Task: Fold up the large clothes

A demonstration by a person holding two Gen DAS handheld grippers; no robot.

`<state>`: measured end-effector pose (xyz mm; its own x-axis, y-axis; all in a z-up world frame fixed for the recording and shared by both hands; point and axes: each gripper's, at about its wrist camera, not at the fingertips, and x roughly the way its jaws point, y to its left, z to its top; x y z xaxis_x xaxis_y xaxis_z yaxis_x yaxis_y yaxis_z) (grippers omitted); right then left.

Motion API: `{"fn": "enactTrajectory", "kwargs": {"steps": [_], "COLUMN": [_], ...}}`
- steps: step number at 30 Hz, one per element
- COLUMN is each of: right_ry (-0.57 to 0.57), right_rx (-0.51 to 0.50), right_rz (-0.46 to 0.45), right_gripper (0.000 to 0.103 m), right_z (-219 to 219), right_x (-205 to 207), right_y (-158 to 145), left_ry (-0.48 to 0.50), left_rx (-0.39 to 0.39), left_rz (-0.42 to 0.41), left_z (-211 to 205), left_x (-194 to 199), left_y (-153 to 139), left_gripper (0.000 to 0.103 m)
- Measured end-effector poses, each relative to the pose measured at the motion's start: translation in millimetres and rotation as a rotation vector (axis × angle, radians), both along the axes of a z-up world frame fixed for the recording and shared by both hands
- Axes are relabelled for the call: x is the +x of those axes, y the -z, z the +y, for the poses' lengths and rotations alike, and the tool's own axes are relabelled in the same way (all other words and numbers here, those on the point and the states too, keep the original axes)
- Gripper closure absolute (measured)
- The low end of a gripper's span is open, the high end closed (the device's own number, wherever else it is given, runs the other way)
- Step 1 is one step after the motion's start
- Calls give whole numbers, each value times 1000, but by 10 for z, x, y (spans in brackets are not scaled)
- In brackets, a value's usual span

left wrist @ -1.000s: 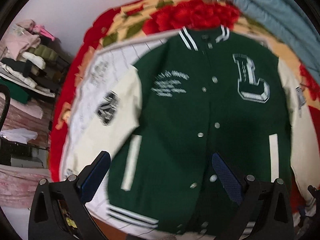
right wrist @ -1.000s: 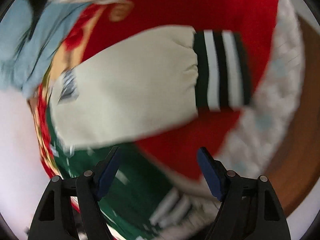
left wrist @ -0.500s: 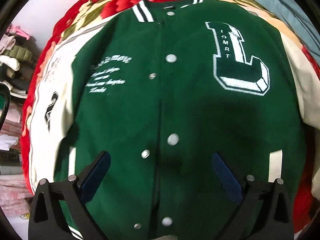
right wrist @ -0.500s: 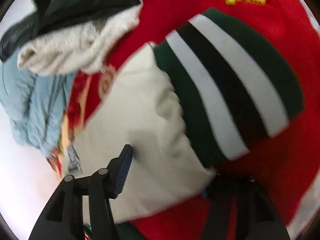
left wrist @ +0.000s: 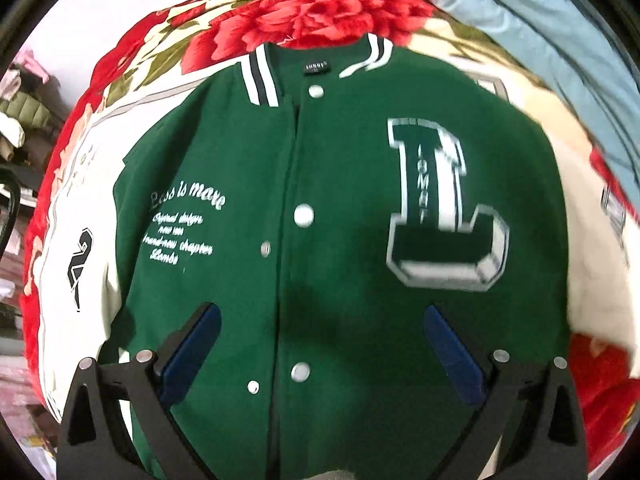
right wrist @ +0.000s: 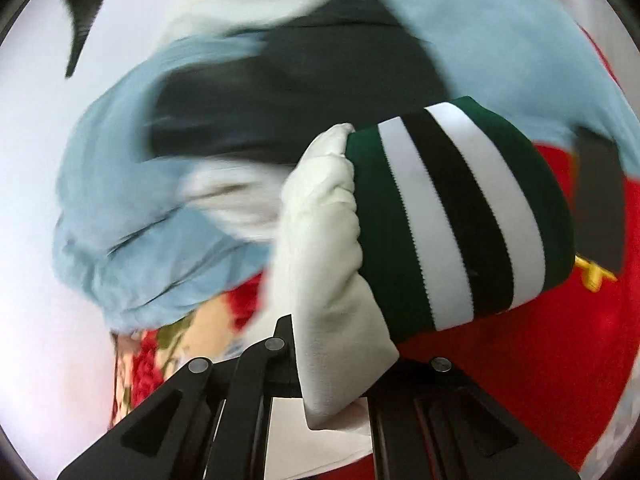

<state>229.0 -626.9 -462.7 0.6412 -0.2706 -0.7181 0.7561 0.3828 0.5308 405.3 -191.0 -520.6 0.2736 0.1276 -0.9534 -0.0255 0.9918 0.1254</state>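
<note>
A green varsity jacket (left wrist: 340, 208) with cream sleeves, a big "L" patch and snap buttons lies flat, front up, on a red floral blanket (left wrist: 320, 20). My left gripper (left wrist: 320, 344) is open and empty, hovering over the jacket's lower front. In the right wrist view my right gripper (right wrist: 332, 360) is shut on the jacket's cream sleeve (right wrist: 324, 240) just behind its green, white and black striped cuff (right wrist: 452, 216), holding it lifted off the blanket (right wrist: 500, 380).
A light blue garment (left wrist: 540, 32) lies at the blanket's far right; it shows with dark and white clothes in the right wrist view (right wrist: 160, 200). Shelves of folded clothes (left wrist: 20, 112) stand at the left. A yellow and black object (right wrist: 596, 240) lies on the blanket.
My right gripper closed on the sleeve by the cuff and lifted it. My left gripper pulled back slightly, so the collar shows in full again.
</note>
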Motion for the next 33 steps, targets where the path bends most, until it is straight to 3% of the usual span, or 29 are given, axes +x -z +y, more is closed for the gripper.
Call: {"fn": "enactTrajectory", "kwargs": {"steps": [6,10,14,17,19,20,21,22,26,29,33], "right_ry": [-277,-518,-761,-953,-1064,-1110,-1188,-1238,-1279,-1243,-1218], "right_rx": [-74,-51,-25,-20,-5,4,54,98,254,365,309], "right_rz": [-81,-92,-20,124,257,315,369,393,270,234,327], "right_gripper": [97,97,97,97,91,72,45,38,35,34,34], "right_z": [1157,2316,3586,4664,5235,5425,5654,5824,5956,5812,5659], "right_x": [1133,1986,2776,3229,3462,3452,3390,3362,3040,2836,2512], "right_y": [-670,-735,-396,180,644,846,1088,1205,1056,956,963], "left_ry": [-74,-165,-281,-372,-423,-449,-474,-509,-639,-799,-1043], "left_rx": [-15,10,54,98,112,115,114,106,24,-107,-298], "left_rz": [-31,-16,-1,21,41,49,57,75,129,162,158], "left_z": [411,1025,1731,2289,2588,2730,2867,3041,3559,3971,4492], "left_x": [153,137,-27,-255,-431,-540,-663,-840,-1439,-1875,-2278], "left_y": [-173,-170,-114,-12,49,68,80,91,105,211,582], "left_gripper": [0,0,0,0,0,0,0,0,0,0,0]}}
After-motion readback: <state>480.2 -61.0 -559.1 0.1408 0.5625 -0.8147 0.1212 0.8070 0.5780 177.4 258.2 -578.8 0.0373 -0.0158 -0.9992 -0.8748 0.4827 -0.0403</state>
